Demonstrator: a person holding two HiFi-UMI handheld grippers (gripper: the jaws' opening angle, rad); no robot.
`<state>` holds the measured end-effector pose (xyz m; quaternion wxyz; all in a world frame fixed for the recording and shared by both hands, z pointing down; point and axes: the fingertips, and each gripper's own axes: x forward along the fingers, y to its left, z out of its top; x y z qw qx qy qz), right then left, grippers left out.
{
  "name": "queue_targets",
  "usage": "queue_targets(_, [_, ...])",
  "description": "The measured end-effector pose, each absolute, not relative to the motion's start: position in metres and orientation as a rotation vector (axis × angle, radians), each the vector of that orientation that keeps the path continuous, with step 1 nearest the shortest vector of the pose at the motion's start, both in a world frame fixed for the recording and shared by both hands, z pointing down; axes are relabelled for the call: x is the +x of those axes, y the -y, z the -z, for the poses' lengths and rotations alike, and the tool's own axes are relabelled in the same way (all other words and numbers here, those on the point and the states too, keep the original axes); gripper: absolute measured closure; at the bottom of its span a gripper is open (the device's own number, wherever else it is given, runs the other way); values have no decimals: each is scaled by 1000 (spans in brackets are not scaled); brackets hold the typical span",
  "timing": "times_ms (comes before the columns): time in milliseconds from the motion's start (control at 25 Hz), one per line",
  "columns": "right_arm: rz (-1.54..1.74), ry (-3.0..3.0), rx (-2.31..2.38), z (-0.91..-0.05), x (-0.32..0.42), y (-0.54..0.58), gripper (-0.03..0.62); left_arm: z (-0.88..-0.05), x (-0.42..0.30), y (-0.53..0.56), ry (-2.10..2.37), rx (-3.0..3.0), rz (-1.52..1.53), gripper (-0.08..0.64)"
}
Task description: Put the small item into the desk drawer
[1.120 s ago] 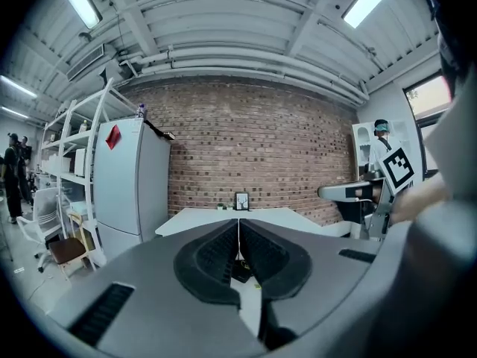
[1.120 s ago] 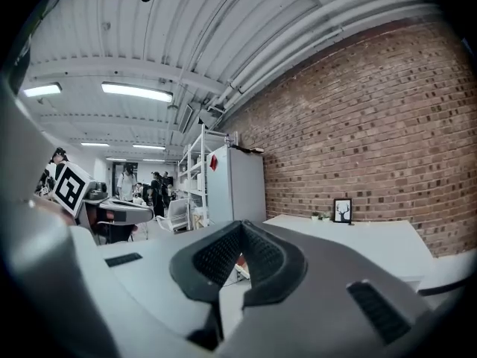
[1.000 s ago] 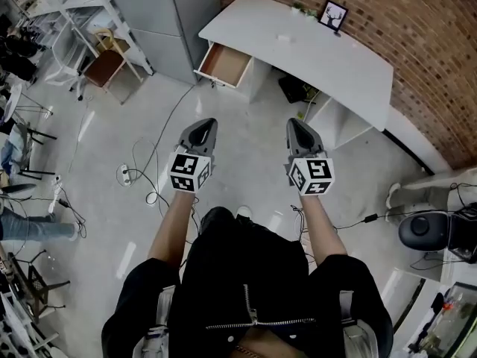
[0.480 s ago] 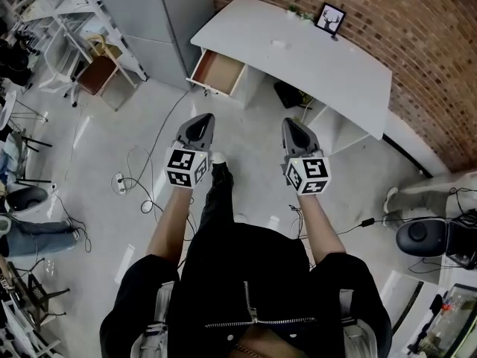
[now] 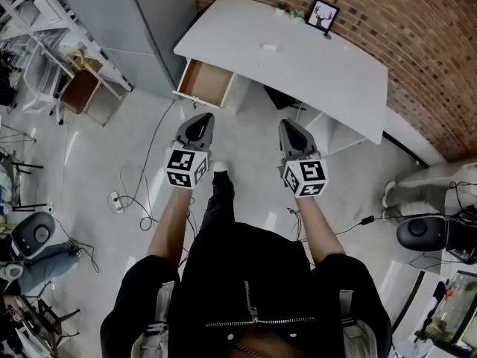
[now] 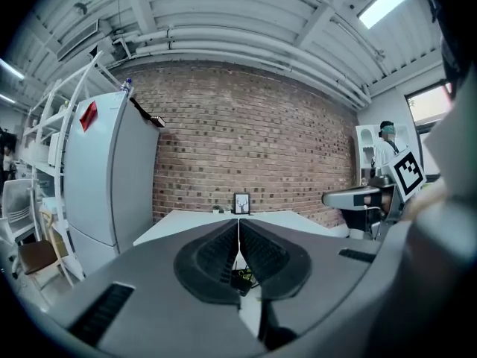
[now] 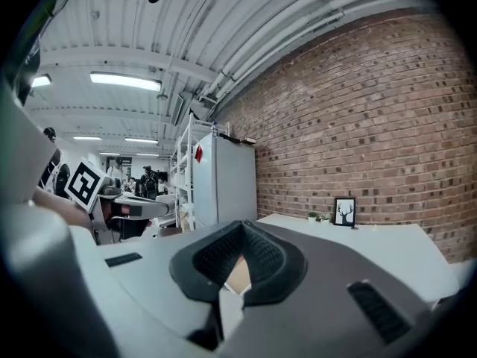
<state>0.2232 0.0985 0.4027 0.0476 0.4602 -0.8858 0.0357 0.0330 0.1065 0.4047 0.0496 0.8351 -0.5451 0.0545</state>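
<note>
Drawer (image 5: pixel 203 82) first: it stands pulled out under the left front corner of the desk (image 5: pixel 328 73), its brown inside bare as far as the head view shows. Just short of it, over the floor, the left gripper (image 5: pixel 200 119) points toward the desk. In the left gripper view its jaws are pressed together with nothing between them.

Farther along, on the white desk top and nearer the back edge than the front, lies the small item (image 5: pixel 269 48), a pale little thing standing apart from everything else. It looks slightly oblong, with its longer side along the desk's length, though it is too small to be sure.

The right gripper (image 5: pixel 289 124) is likewise clenched on nothing, its jaws meeting in the right gripper view. The item lies ahead of both grippers and well apart from them, across the front edge. It sits closer to the right gripper's line than to the left's, so the right hand seems better placed for the pick, with the drawer then off to the item's left. At the back right of the desk top stands a framed deer picture (image 5: pixel 322 15).
</note>
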Motion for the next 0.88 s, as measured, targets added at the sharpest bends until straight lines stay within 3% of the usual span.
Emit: queue_targets(880, [-155,2609,1563,-389,131,118,586,-374,-28,144,1450,2739,-182,538])
